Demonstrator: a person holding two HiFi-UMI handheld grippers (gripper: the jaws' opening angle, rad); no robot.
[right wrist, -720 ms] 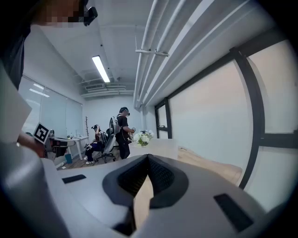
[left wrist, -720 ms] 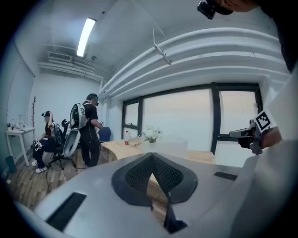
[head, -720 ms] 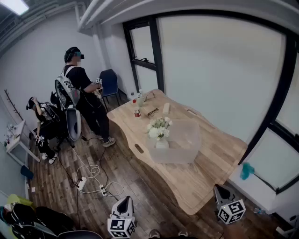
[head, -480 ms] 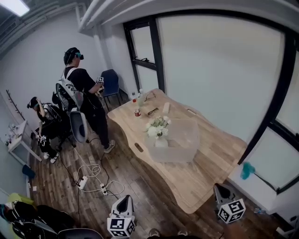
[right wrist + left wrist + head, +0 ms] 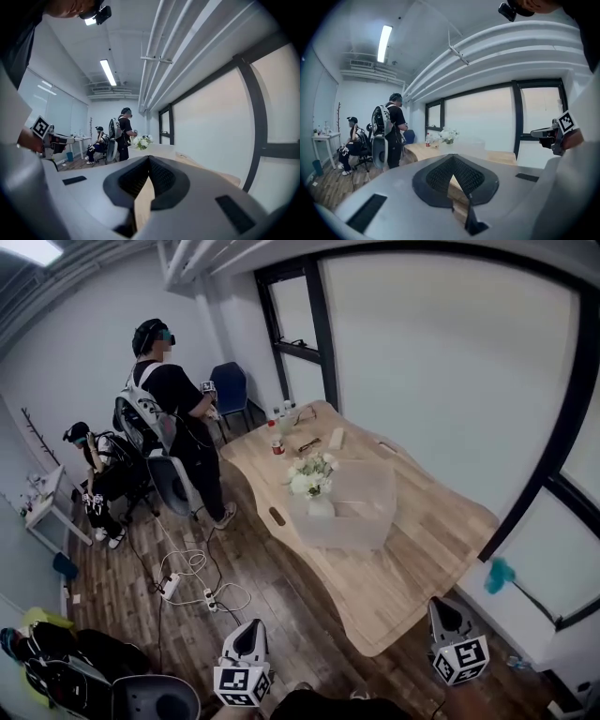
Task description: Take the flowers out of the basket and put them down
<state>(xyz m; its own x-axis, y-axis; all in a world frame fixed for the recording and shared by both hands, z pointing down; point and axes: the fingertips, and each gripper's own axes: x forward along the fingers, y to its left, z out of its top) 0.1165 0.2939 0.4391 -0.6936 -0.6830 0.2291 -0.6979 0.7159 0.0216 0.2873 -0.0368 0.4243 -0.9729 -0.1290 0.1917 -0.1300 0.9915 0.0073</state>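
Flowers [image 5: 312, 474] in basket [image 5: 373, 521], far from L gripper [image 5: 249, 638] & R gripper [image 5: 448, 620] fingers [image 5: 164, 180].

Cool, even light from 1 ceiling strip [image 5: 384, 43] above the left claw [image 5: 452, 164]; fisheye edges darken, bend; background perhaps soft.
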